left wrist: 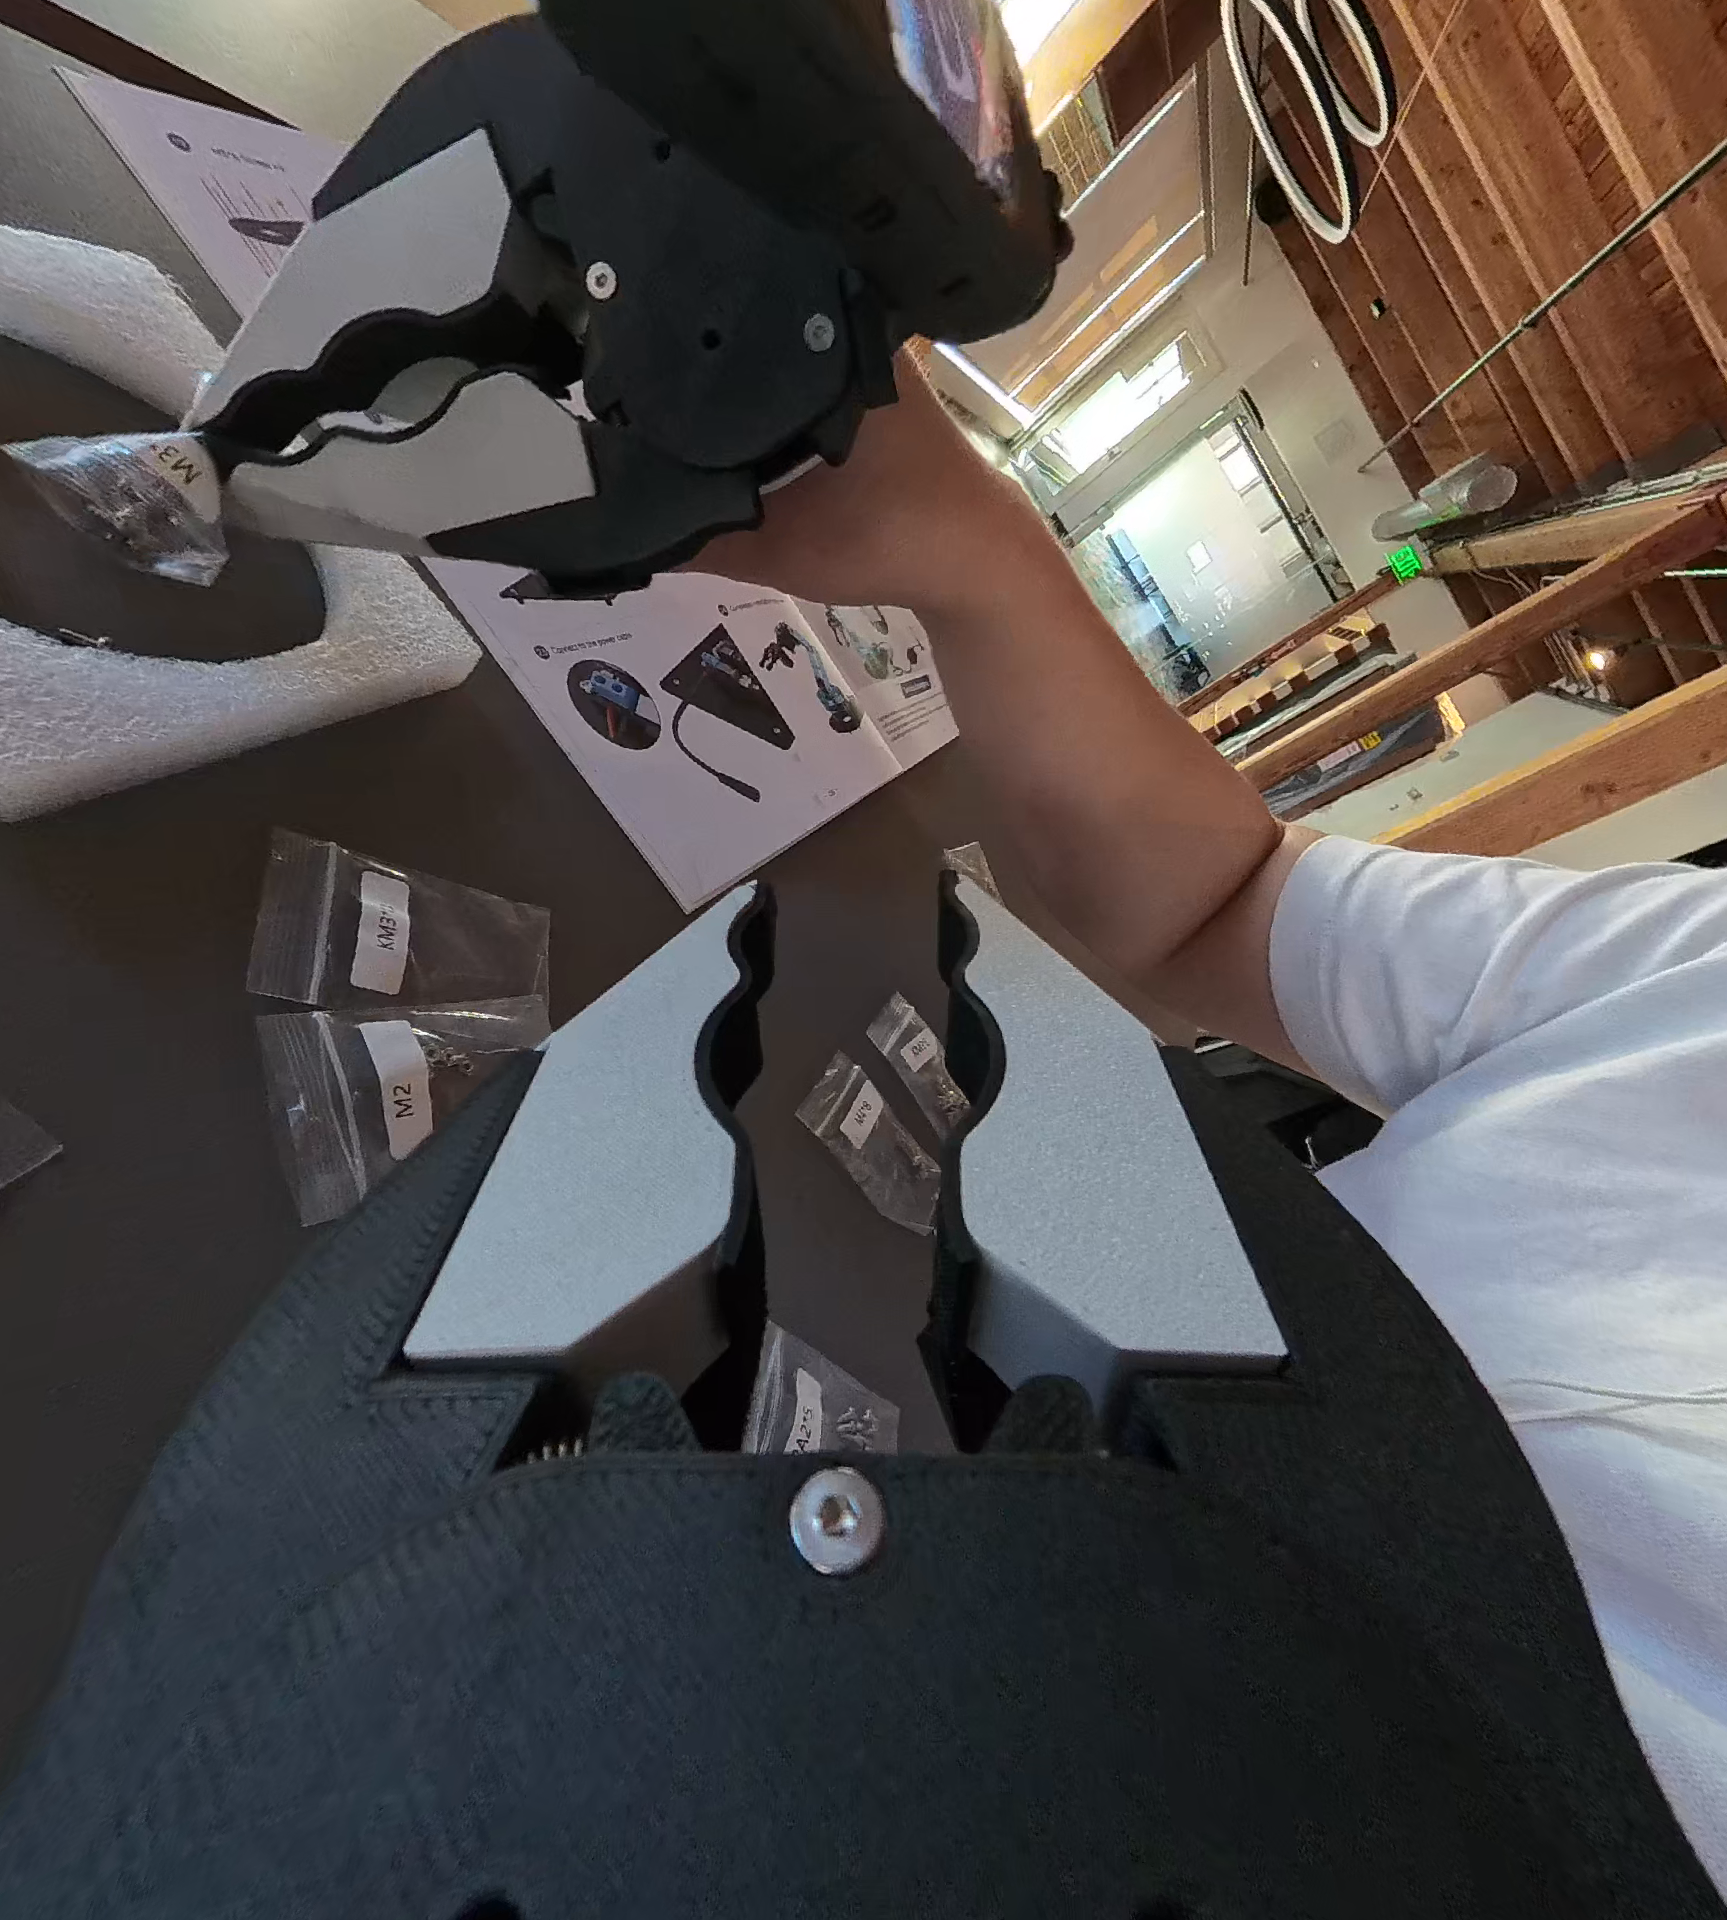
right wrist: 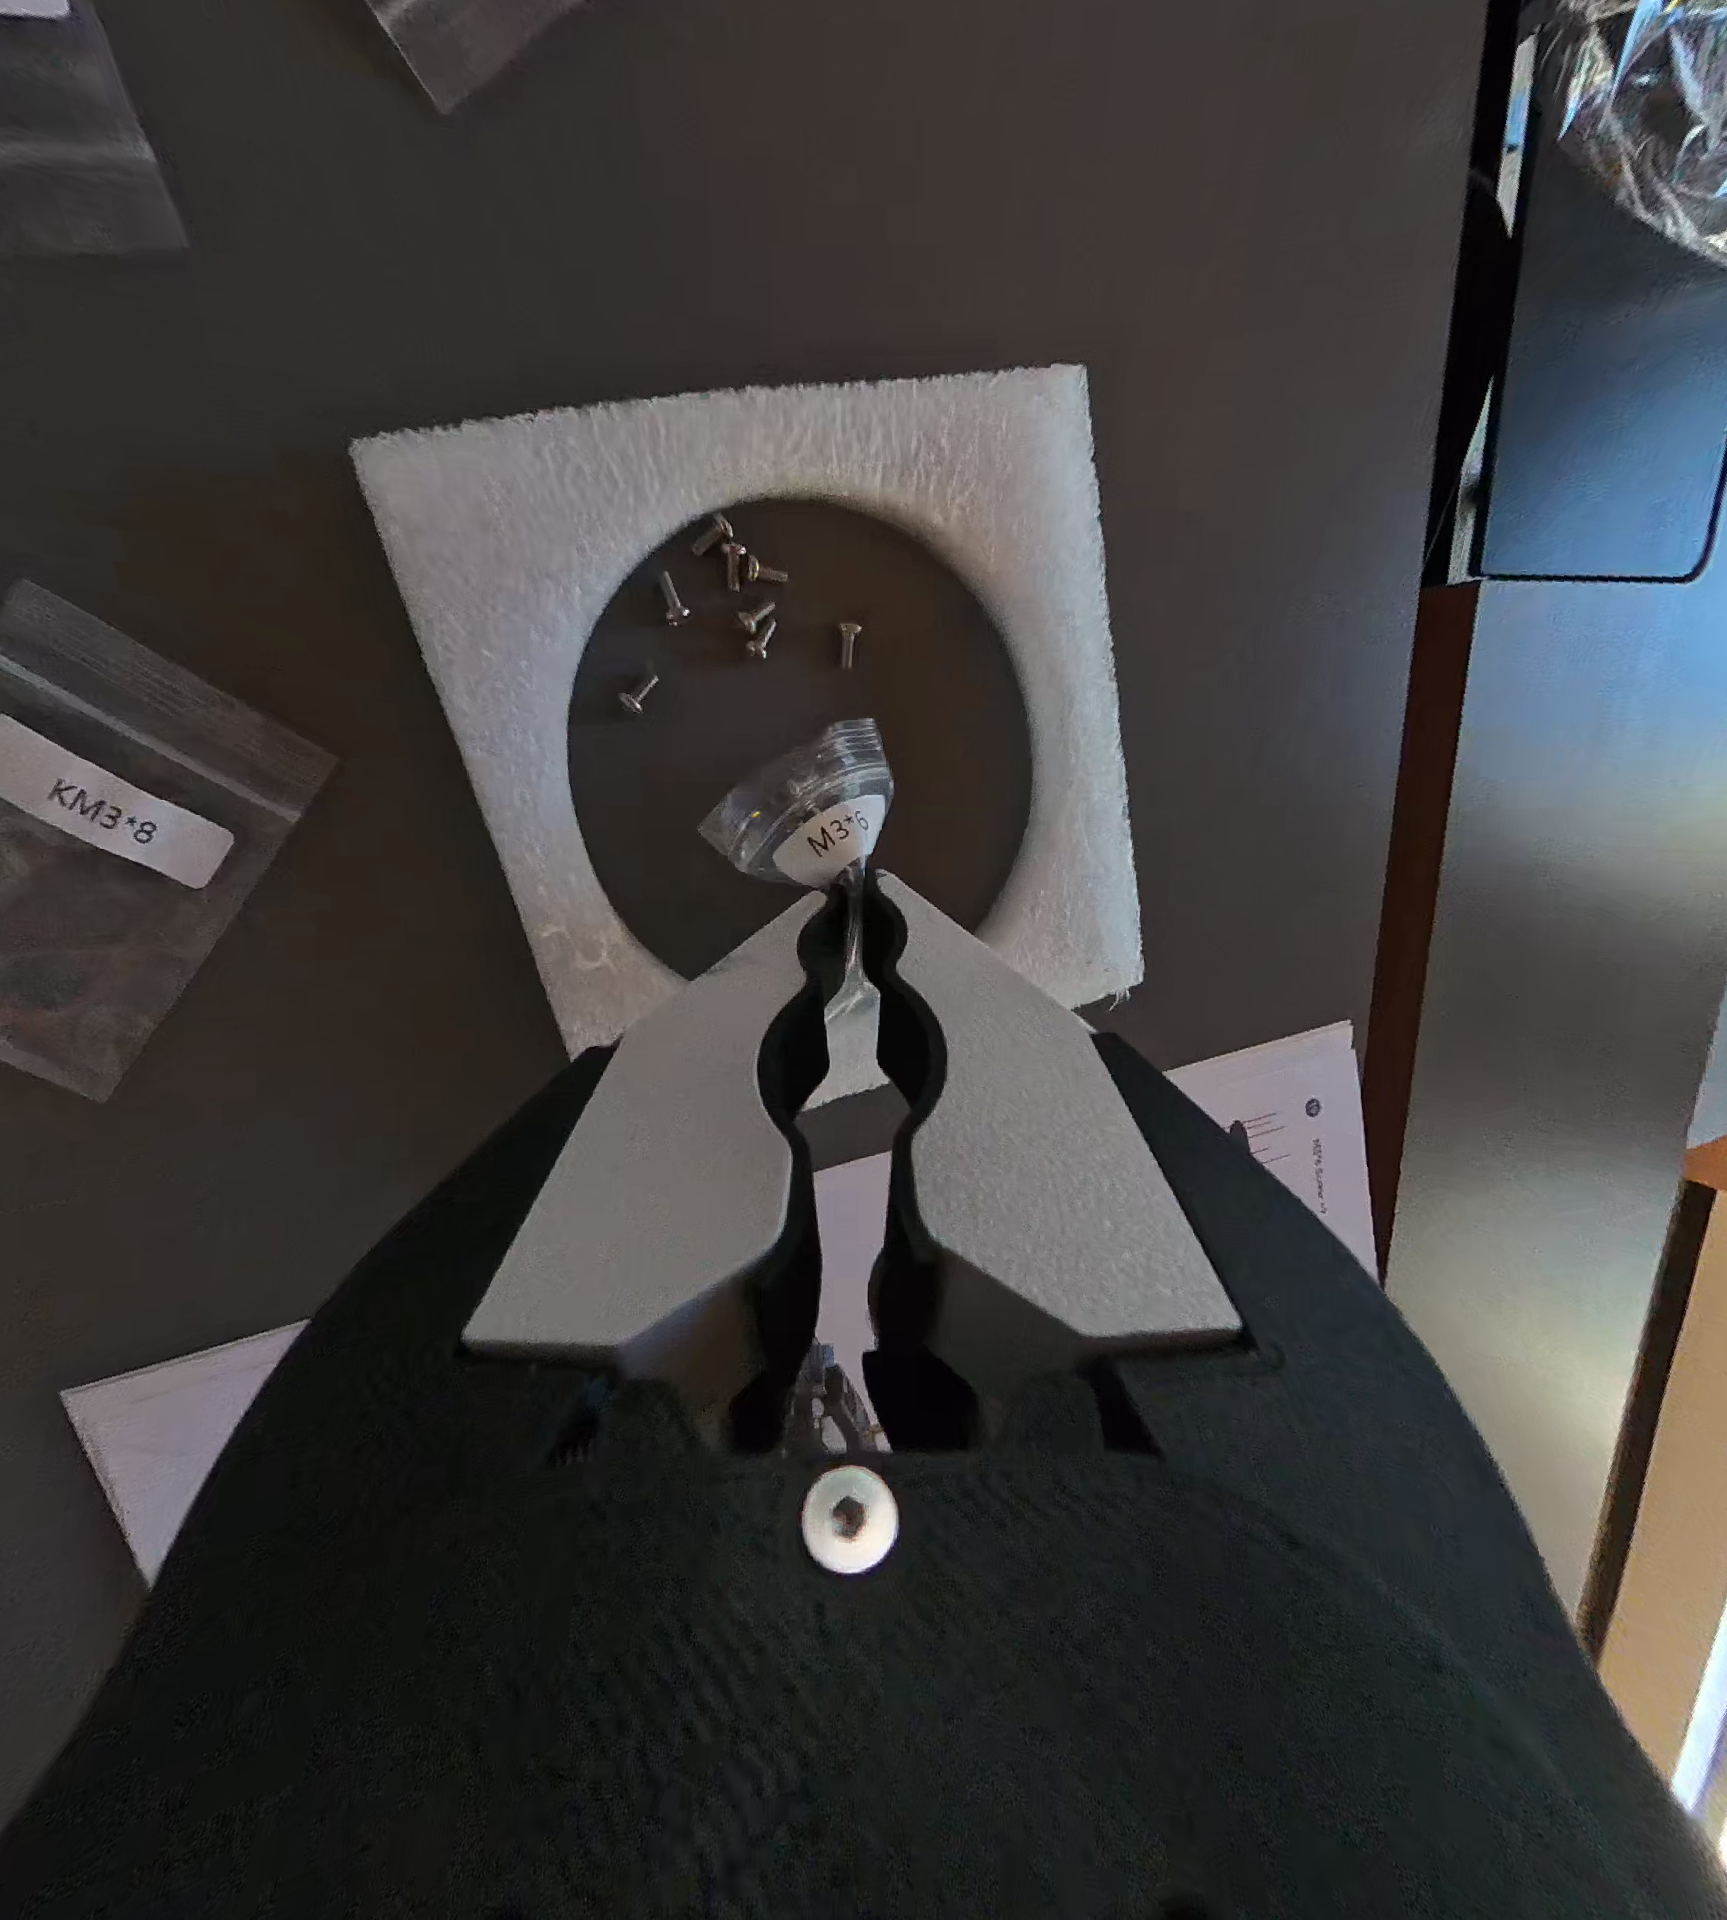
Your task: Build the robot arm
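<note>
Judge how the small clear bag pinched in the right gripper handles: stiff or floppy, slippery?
The small clear bag probably is floppy: it crumples beyond the right gripper. Its glossy film looks slippery. It likely is light; loose screws lie inside the foam ring.

R gripper [right wrist: 851, 891] pinches small clear bag [right wrist: 805, 805] w/ white label, tips closed on its edge, over round hole of white foam pad [right wrist: 526, 540]. Approx 9 loose screws [right wrist: 734, 603] in hole, beyond bag. Labelled bag [right wrist: 100, 831] left of foam.
</note>
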`<control>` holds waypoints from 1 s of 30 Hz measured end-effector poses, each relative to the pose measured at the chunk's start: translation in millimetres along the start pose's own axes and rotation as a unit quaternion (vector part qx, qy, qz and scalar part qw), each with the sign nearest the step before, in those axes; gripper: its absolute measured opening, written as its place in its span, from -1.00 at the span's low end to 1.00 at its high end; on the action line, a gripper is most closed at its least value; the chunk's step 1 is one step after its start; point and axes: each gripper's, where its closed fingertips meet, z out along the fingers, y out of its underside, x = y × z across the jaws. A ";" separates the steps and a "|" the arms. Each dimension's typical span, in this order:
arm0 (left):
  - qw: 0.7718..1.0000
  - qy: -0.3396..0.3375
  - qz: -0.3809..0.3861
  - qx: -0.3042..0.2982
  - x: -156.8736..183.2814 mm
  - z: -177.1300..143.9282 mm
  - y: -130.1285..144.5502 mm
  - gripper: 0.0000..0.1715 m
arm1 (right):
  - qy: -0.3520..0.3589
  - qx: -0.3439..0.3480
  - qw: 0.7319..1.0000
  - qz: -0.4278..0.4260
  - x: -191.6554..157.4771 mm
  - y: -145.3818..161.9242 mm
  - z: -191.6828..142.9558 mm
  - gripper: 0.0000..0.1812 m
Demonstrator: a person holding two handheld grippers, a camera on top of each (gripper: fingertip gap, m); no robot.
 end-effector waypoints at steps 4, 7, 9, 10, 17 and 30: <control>1.000 -0.001 0.002 0.000 0.1 0.3 0.1 -0.65 | -0.004 -0.004 1.000 0.005 -0.9 3.0 1.5 -0.98; 1.000 -0.002 0.003 -0.001 0.4 0.3 0.4 -0.65 | 0.001 0.004 1.000 0.004 0.3 0.2 -2.4 -0.99; 1.000 -0.002 0.003 0.000 0.4 0.3 0.2 -0.65 | -0.003 0.003 1.000 0.008 -0.5 1.8 -1.1 -1.00; 1.000 -0.001 0.002 -0.001 0.5 0.5 0.4 -0.65 | -0.002 -0.002 1.000 0.007 -0.4 3.9 0.2 -0.99; 1.000 -0.003 0.002 0.000 -0.6 0.1 0.0 -0.66 | -0.035 0.064 0.994 0.079 -4.0 -2.2 -5.7 -0.99; 0.998 -0.034 0.048 0.008 1.0 0.8 -3.7 -0.66 | -0.096 0.450 0.802 0.381 -10.0 16.7 -152.3 -0.99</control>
